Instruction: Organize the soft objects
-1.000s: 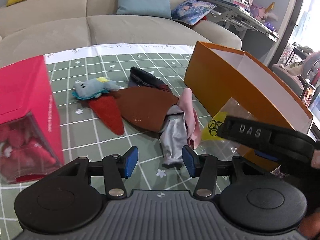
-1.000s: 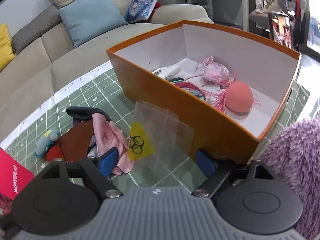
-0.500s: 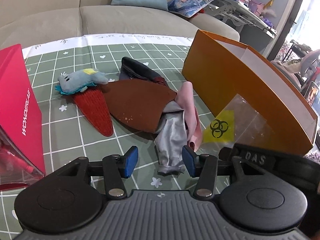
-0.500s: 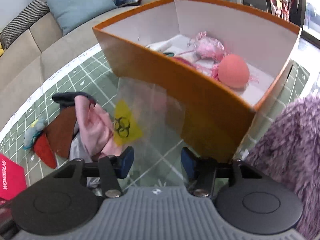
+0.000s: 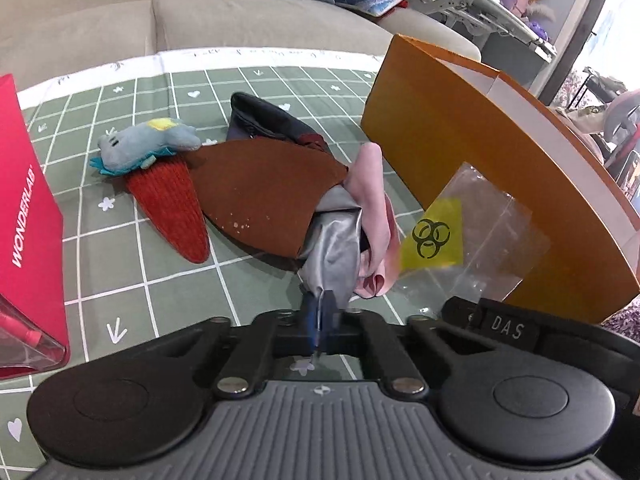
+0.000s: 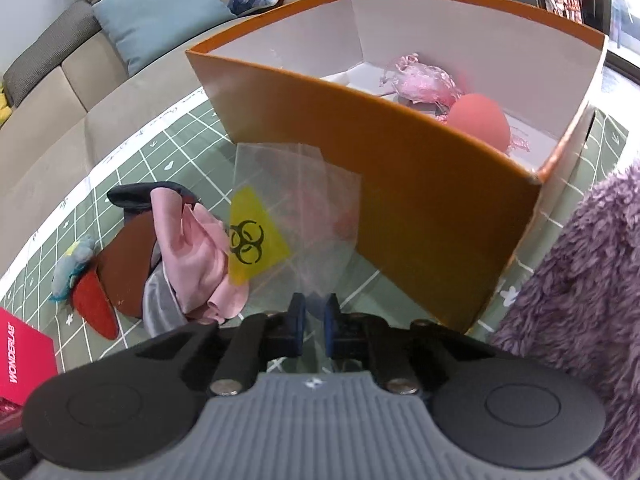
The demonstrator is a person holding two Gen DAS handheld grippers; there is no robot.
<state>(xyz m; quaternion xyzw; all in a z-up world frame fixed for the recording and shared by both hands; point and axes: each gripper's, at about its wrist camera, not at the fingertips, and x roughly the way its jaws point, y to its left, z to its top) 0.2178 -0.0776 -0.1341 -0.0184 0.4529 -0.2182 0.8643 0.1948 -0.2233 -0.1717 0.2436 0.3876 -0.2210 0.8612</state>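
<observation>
Left wrist view: left gripper [image 5: 319, 312] has just closed, pads pinching the near tip of the grey satin cloth [image 5: 332, 248], which lies at 12 o'clock on the green mat [image 5: 120, 280], against the pink cloth [image 5: 374, 216].

Right wrist view: right gripper [image 6: 313, 322] has just closed onto the clear biohazard bag [image 6: 296, 216], which rises toward 12 o'clock before the orange box [image 6: 432, 208].

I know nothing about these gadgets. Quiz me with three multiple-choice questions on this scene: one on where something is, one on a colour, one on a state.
1. Where is the peach-coloured egg-shaped ball?
A. Inside the orange box
B. On the sofa
C. On the red box

2. What colour is the biohazard label on the clear bag?
A. Blue
B. Yellow
C. White

3. What is the left gripper doing?
A. Standing wide open
B. Holding the plush toy
C. Shut on the silver cloth

Answers: 1 A, it lies within the box walls; 2 B, a yellow patch with a black symbol; 3 C, the pads pinch the cloth's end.
</observation>
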